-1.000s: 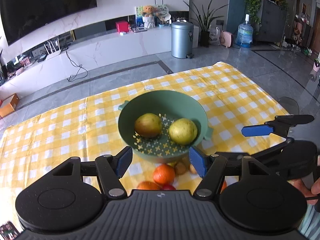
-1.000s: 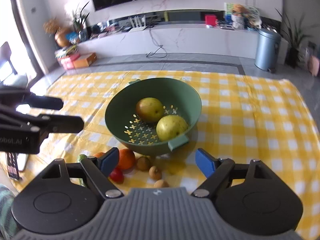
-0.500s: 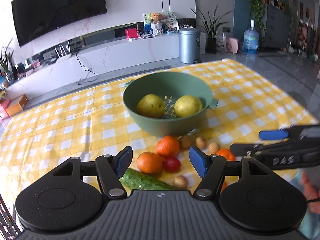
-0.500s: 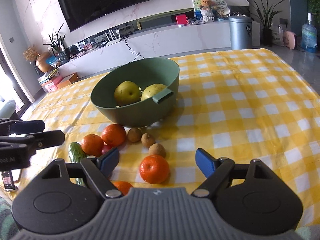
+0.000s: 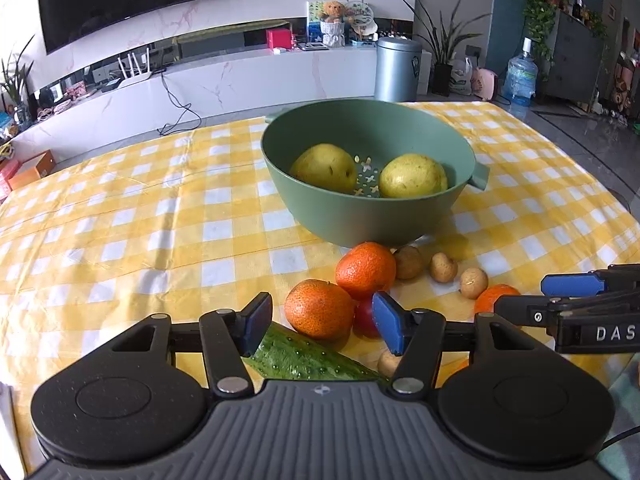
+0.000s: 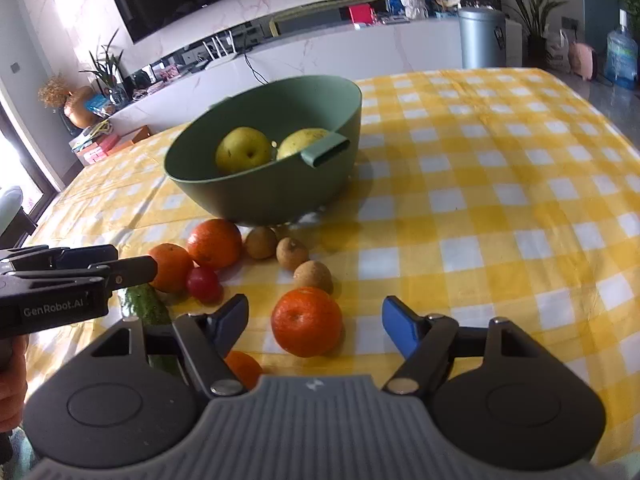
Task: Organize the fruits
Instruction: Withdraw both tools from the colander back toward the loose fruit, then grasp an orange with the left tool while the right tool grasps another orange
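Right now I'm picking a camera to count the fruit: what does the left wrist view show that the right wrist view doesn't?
Only the left wrist view shows a small brown fruit lying by the long green cucumber, behind its own finger.

Only the right wrist view shows the whole nearest orange mandarin between its open hand-held gripper pads, and part of another mandarin closer in.

Both show the green plastic colander bowl holding two yellow pears, plus mandarins, a red fruit and three brown fruits in front of it.

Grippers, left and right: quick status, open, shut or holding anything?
Left gripper: open, jaws just been closing, an orange framed between them, not gripped.
Right gripper: open, jaws just been closing, another orange between them, not gripped.
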Motion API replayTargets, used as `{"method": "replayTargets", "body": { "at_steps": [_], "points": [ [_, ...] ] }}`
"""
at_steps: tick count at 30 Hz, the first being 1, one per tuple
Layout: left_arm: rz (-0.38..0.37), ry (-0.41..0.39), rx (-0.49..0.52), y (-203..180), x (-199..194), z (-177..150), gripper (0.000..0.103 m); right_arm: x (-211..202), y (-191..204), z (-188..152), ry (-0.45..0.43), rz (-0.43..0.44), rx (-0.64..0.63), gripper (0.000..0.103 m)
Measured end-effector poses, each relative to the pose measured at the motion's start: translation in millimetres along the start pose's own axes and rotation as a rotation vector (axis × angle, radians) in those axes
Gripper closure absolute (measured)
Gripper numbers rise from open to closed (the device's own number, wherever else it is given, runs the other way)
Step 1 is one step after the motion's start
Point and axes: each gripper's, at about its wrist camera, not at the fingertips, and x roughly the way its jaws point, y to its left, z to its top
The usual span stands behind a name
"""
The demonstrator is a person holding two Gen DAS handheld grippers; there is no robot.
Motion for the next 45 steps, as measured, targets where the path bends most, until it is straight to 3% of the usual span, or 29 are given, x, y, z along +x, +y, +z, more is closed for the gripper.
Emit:
{"method": "replayTargets", "body": {
  "at_steps": [5,13,20,29,37,45],
  "points": [
    [0.011,0.01,0.051,-6,11,1,0.036,9,-3,0,0.027,-0.006,0.029,0.039],
    [-0.006,0.039,0.03,-3,26,-2,0.04,14,3,-2,0.045,-0.009,-0.002,0.041],
    [-0.006,0.034,0.001,1,28,-1,0.051,18,3,-2,0.066,-0.003,-0.004,0.052],
    [-0.006,0.023,-0.005,1,27,-2,0.053,20,6,-3,0.079,0.013,-0.017,0.061],
    [0.003,0.017,-0.023,0,26,-2,0.054,20,6,-4,0.075,0.015,-0.023,0.062],
    [-0.023,-0.022,-0.121,11,4,3,0.054,11,4,-4,0.038,0.026,-0.014,0.062]
  ]
}}
